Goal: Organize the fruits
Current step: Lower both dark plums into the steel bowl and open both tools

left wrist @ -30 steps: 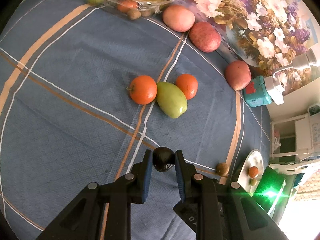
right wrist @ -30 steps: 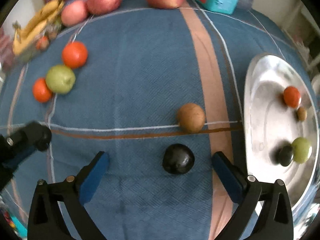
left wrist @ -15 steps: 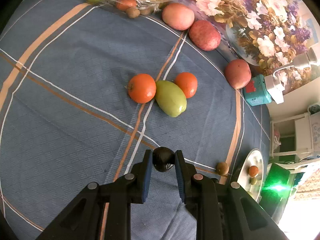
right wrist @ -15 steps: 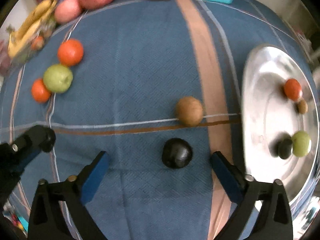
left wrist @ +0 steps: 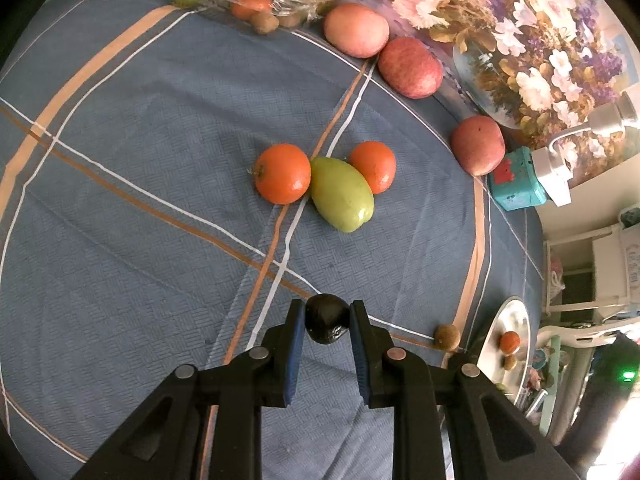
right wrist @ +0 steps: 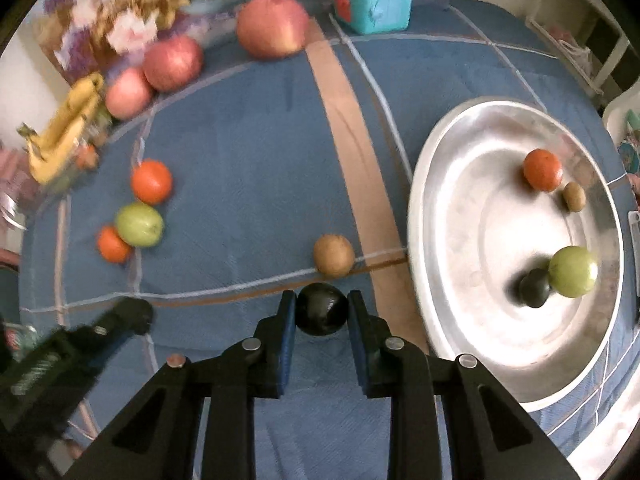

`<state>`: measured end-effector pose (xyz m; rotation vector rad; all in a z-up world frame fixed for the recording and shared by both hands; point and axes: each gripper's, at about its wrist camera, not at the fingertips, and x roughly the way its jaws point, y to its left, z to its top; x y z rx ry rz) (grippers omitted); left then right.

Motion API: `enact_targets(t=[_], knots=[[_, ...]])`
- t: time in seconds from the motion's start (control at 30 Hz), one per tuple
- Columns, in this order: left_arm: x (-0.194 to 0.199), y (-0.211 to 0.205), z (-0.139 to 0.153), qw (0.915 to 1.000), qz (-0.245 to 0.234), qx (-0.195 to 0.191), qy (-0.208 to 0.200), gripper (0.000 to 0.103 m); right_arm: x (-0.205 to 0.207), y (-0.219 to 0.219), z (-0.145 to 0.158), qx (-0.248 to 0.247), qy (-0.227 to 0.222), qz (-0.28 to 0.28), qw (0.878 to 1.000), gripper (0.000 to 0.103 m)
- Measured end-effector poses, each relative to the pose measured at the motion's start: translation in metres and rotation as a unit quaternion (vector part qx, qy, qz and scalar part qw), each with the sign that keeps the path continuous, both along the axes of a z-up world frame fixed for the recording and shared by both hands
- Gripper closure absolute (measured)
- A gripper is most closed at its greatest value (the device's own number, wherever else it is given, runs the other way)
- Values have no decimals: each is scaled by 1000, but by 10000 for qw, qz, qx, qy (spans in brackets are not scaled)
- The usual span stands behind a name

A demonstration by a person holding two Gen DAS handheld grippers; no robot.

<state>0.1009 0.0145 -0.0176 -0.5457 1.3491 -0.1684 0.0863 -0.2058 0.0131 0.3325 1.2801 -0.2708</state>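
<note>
Grippers both clamped: left gripper [left wrist: 326, 322] on dark fruit [left wrist: 325, 319], right gripper [right wrist: 321, 314] on second dark fruit [right wrist: 321, 315], just left of steel tray [right wrist: 432, 184]. I judged carry-to-tray step; next, release over bare tray floor.

kiwi [right wrist: 333, 255] left of tray [right wrist: 448, 320], apples [right wrist: 273, 26] behind

Oranges: three, two [right wrist: 151, 182] [right wrist: 113, 243] on the worktop [right wrist: 248, 184], one [right wrist: 543, 169] in the metal tray [right wrist: 460, 216]. Red apples: three [right wrist: 273, 26] [right wrist: 173, 63] [right wrist: 128, 93]. Green fruits: two [right wrist: 139, 225] [right wrist: 573, 271]. Dark round fruits: three [right wrist: 321, 314] [right wrist: 535, 287] [left wrist: 326, 318]. Brown kiwis: two [right wrist: 333, 255] [right wrist: 574, 197]. Banana bunch: one [right wrist: 68, 132].
</note>
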Motion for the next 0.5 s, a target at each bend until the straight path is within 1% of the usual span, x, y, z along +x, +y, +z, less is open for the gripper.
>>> enact_targets(t=[0.1, 0.2, 0.27, 0.4, 0.5], knots=[[-1, -7, 0, 10000, -52, 28, -13, 79, -4, -12, 12, 50, -124, -146, 9998, 76], [-3, -18, 2, 9998, -162, 84, -53, 79, -12, -31, 20, -117, -216, -351, 9991, 76], [-5, -27, 4, 9995, -279, 122, -88, 79, -21, -34, 19, -247, -186, -548, 9980, 76], [-12, -61, 13, 9964, -733, 297, -294, 79, -33, -69, 21, -570, -141, -1087, 9923, 76], [-22, -98, 22, 9900, -1251, 336, -557, 79, -45, -96, 26, -687, -173, -1348, 9883, 76]])
